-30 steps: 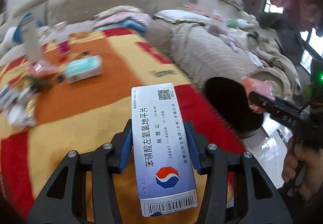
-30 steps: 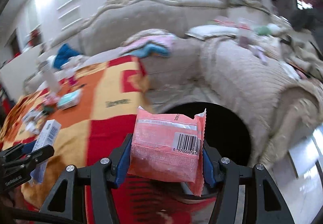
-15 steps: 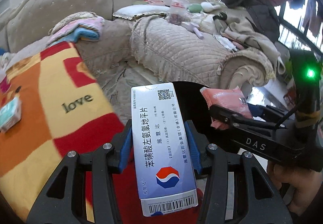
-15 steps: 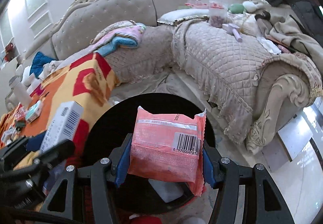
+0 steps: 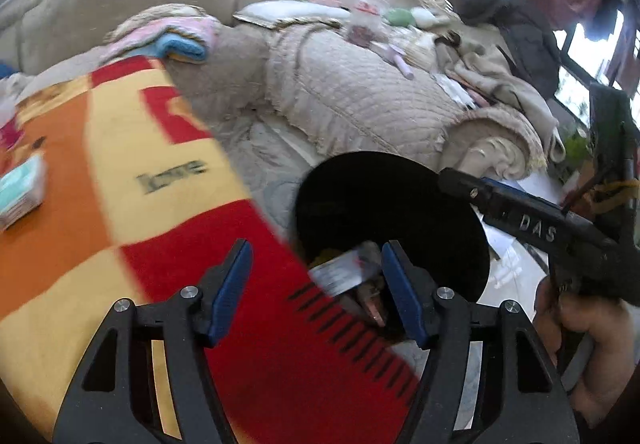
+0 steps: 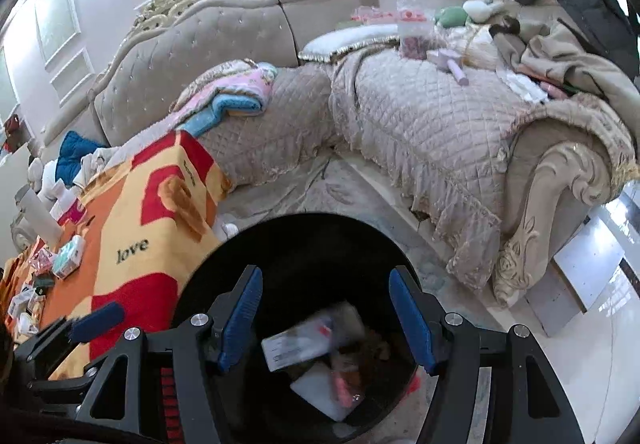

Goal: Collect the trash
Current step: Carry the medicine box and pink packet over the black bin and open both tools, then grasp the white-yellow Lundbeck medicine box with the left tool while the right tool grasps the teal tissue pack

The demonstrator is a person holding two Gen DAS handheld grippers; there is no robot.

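A black round bin (image 5: 380, 195) stands on the floor beside the table. My left gripper (image 5: 316, 248) hangs over its near rim with the jaws opening and nothing pressed between the pads. Below them a white medicine box (image 5: 344, 276), blurred, drops into the bin. My right gripper (image 6: 326, 272) is above the bin (image 6: 304, 236), its jaws opening and empty too. Inside lie the box (image 6: 300, 344), a pink packet (image 6: 344, 384) and other trash. The left wrist view shows the right gripper (image 5: 456, 179) across the bin, and the right wrist view shows the left gripper (image 6: 96, 320) at lower left.
An orange, yellow and red blanket (image 5: 120, 203) covers the table left of the bin. On it lie a teal tissue pack (image 5: 20, 191) and several bits of litter (image 6: 32, 284). A quilted beige sofa (image 6: 420, 123) runs behind. A hand (image 5: 592, 344) grips the right tool.
Both grippers swung from the table to above the bin. The left let go of the white box and the right let go of the pink packet, and both dropped in.
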